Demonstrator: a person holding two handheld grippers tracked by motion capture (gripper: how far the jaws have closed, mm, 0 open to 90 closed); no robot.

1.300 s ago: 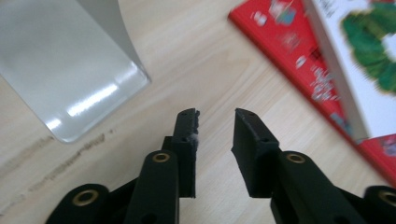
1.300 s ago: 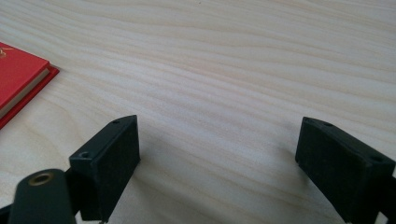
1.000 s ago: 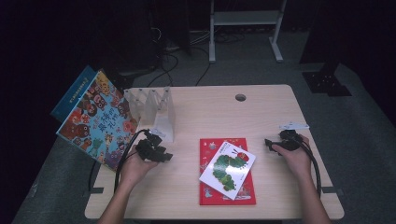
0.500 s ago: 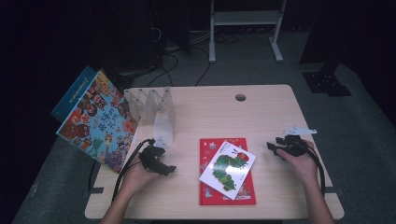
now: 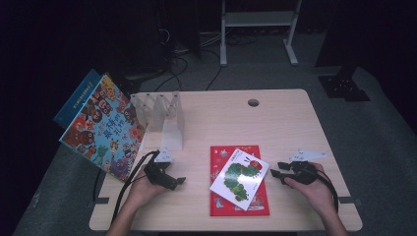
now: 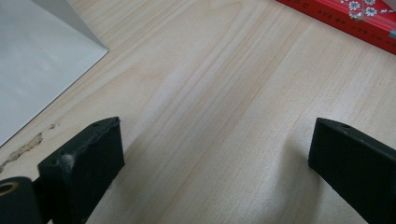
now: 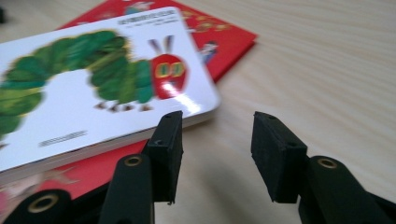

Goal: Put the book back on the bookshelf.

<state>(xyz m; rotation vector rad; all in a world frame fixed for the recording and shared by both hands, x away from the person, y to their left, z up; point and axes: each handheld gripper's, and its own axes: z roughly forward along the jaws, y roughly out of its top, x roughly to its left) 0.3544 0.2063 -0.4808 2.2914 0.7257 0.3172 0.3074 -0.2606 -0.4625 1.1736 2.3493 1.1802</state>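
Large Chinese characters run across the colourful picture book [image 5: 101,129] propped at the table's left edge. The left gripper [image 5: 173,182] rests spread over bare wood. Mid-table, a white caterpillar book [image 5: 240,178] (title print too blurred) lies askew atop a red book [image 5: 221,206]. The right gripper [image 5: 278,172], parted, sits just beside its corner.

Left gripper [image 5: 181,181]: held low at the near left, pointing right, jaws set wide apart with nothing between them.
Left hand [image 5: 142,184]: wrapped around the gripper's body from behind, forearm entering from the bottom edge.
Right gripper [image 5: 272,173]: held low at the near right, pointing left, jaws parted by a moderate gap, nothing gripped.
Right hand [image 5: 314,189]: cupped behind the gripper, forearm angled in from the lower right.
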